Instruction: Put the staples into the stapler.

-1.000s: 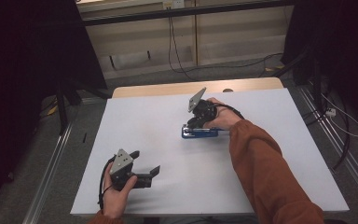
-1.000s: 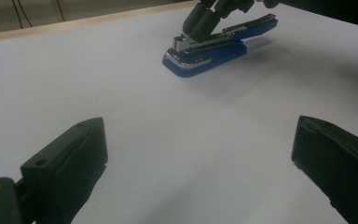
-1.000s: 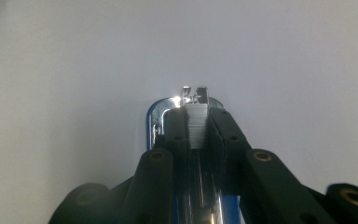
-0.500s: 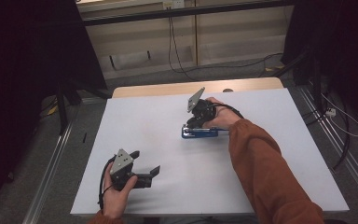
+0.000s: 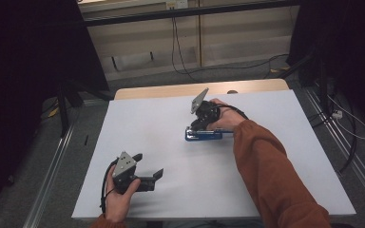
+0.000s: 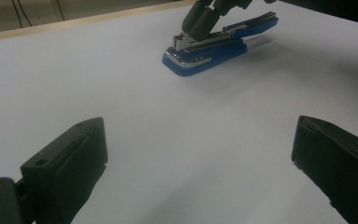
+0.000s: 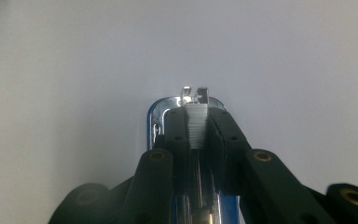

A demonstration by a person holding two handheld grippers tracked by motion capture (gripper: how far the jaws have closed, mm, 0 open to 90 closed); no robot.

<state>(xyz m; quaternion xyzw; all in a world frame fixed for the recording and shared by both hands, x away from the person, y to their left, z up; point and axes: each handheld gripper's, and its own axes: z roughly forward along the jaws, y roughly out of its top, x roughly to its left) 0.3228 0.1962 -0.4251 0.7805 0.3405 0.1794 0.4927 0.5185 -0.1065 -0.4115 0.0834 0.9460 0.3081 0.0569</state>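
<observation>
A blue stapler (image 5: pixel 203 135) with a chrome front lies on the white table top (image 5: pixel 275 156), right of the middle. My right gripper (image 5: pixel 197 126) points down at its left end, shut on the stapler's metal staple channel (image 7: pixel 196 122). In the right gripper view, my right gripper (image 7: pixel 196 116) has both pads pressed against that silver strip, above the chrome nose (image 7: pixel 157 110). In the left gripper view, the stapler (image 6: pixel 205 53) has its blue top arm raised behind the jaws. My left gripper (image 5: pixel 148 165) rests open near the front left, with nothing between its fingers (image 6: pixel 74 154).
A wooden strip (image 5: pixel 171 90) runs along the table's far edge. Metal rails (image 5: pixel 52 166) flank the table on both sides. Cables (image 5: pixel 342 128) trail on the floor at the right and behind. The person's orange sleeve (image 5: pixel 266 171) lies across the right front.
</observation>
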